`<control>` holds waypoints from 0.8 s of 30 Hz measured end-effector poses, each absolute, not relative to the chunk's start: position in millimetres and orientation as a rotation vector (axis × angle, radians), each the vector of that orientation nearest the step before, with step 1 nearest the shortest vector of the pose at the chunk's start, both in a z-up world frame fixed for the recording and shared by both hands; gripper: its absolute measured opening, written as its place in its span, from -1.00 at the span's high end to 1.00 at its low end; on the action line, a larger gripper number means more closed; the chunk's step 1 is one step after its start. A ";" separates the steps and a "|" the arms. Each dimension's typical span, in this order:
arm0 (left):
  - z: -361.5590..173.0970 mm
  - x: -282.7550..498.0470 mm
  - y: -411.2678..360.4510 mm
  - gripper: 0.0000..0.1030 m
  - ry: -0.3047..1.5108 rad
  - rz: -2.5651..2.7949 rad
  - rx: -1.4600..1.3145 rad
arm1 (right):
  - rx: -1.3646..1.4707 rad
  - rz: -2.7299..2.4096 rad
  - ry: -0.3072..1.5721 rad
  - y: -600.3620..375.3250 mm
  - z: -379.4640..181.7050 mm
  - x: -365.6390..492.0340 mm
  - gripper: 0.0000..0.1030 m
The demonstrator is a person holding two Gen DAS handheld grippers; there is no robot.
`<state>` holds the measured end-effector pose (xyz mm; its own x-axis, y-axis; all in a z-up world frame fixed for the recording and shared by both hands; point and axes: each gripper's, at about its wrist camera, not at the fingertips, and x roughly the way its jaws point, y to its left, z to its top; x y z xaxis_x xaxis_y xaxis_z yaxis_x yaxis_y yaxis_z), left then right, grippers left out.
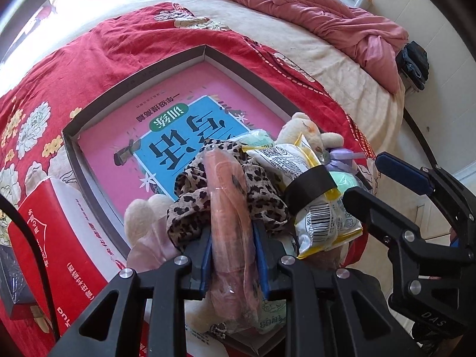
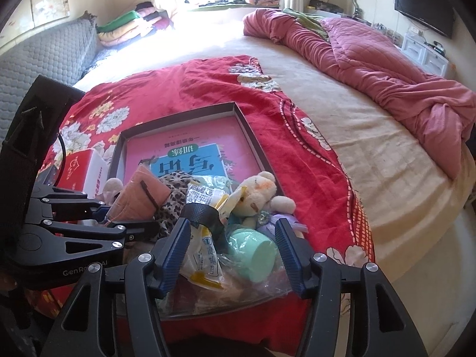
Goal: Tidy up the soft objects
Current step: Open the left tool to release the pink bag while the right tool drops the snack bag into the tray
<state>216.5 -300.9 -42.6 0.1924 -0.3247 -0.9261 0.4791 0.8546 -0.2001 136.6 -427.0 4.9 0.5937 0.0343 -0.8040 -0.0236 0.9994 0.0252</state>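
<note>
- Scene: shallow dark tray [image 2: 255,145] lies on red floral quilt [image 2: 184,89] on a bed; pink/blue book [image 2: 190,154] covers the tray floor.
- Task items: soft objs are heaped at the near end of the tray. Leopard-print cloth [image 1: 196,184], cream plush bear [image 2: 257,192], snack packet [image 1: 315,178] w/ black band, mint-green item [image 2: 253,253] in clear plastic, lilac ribbon piece just right of the bear.
- Left gripper [image 1: 235,247]: clenched on a pink cloth pouch [image 1: 227,208]; both blue pads press its sides. Pouch stands over the near-left part of the heap, above the leopard cloth.
- Right gripper [image 2: 235,255]: released, jaws wide, nothing gripped. Snack packet and mint item sit between the jaws w/o visible pad contact on the right; the left pad is close to the packet, contact unclear.
- Progress (judgement): several items are already in the tray, so collection looks well along. Pouch is not yet set down. Far half of tray holds only the book; heap is untidy, so spreading or sorting may remain.
- Outside tray: red-and-white box [image 2: 86,166] at near left, touching or just beside the tray wall; cannot tell which.
- Hidden/unclear: heap's lower layers; near tray edge is behind the gripper bodies; second cream plush at near left is mostly covered; the mint item's kind is uncertain; frame rims are distorted.
</note>
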 end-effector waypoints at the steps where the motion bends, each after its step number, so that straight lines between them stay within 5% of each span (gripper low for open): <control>1: -42.6 216.3 -301.3 0.49 1.256 -0.568 0.146 | 0.013 0.034 0.938 -427.1 4.2 136.8 -0.19; 11: -39.9 212.2 -304.5 0.07 1.241 -0.572 0.180 | 0.025 0.020 0.927 -428.2 5.5 136.8 -0.36; 24: -25.5 207.7 -292.8 -0.13 1.208 -0.558 0.173 | 0.128 -0.019 0.902 -440.3 15.1 133.0 -0.44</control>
<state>207.7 -292.8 -25.5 0.2393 -0.3154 -0.9183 0.4949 0.8533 -0.1642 133.0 -440.3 15.1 0.6205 0.0375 -0.7833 0.0703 0.9922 0.1032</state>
